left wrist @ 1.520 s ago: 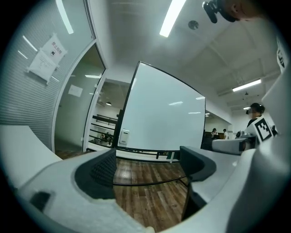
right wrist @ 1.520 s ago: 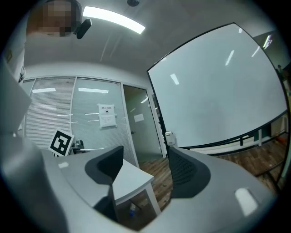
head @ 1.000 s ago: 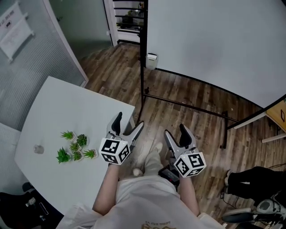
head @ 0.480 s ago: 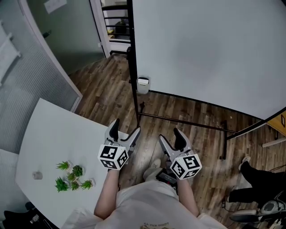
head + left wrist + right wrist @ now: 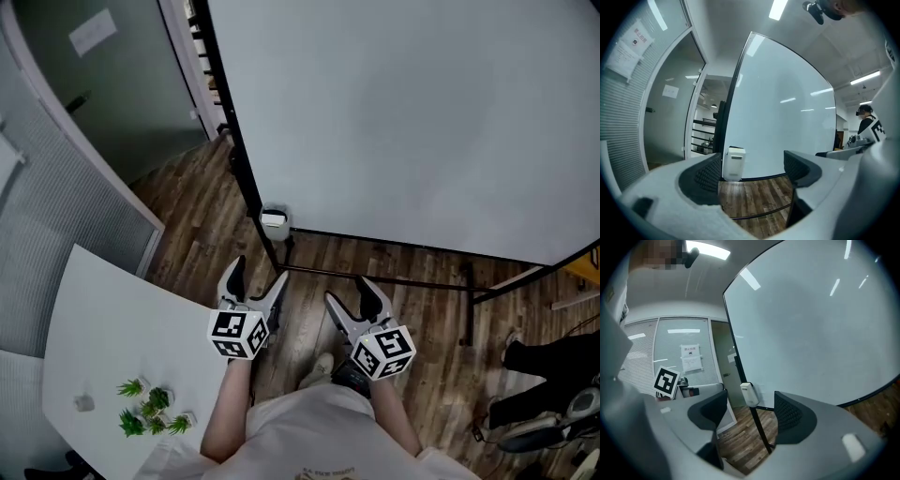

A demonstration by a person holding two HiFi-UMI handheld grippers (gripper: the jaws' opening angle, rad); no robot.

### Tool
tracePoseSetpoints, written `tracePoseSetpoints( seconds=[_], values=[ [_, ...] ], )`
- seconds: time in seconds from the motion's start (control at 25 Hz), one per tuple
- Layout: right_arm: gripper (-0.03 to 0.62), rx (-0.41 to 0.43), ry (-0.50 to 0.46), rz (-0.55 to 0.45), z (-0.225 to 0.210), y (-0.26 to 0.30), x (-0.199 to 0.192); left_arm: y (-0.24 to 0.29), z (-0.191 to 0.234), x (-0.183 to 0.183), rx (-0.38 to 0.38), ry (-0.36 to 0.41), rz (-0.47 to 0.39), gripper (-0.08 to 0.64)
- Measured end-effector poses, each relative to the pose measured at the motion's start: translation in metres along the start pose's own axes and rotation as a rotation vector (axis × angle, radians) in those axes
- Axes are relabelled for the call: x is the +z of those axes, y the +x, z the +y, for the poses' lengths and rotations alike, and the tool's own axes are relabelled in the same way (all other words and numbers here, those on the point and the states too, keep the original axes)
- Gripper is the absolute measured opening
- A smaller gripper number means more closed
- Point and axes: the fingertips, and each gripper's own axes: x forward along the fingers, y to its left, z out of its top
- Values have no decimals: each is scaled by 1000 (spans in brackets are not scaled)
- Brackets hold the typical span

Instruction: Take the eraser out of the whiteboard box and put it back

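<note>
**Eraser not yet out of its box**

The eraser itself cannot be made out. It is presumably inside the whiteboard box (image 5: 274,223), a small white holder fixed at the lower left corner of the whiteboard (image 5: 422,122). The left gripper (image 5: 258,277) and right gripper (image 5: 350,295) hang well short of the box, both with jaws spread and nothing between them. By this showing, taking out and putting back both remain.

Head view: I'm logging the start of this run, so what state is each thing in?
left gripper: open, empty.
right gripper: open, empty.
whiteboard: standing, blank.
whiteboard box: upright at the whiteboard's lower corner, untouched; contents not visible.
</note>
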Motion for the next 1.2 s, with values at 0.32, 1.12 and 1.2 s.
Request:
tracePoseSetpoints(
  seconds=[0.32,1.12,1.2],
  values=[
    [313,-18,-8,-22,-51,5,21,51,-8,7,24,36,-15,400],
    [307,-4,-14,-35,-64,10,30,63,-2,15,62,55,-25,397],
    [307,-7,-18,-37,-66,12,31,65,-1,17,59,55,-30,397]
  ],
)
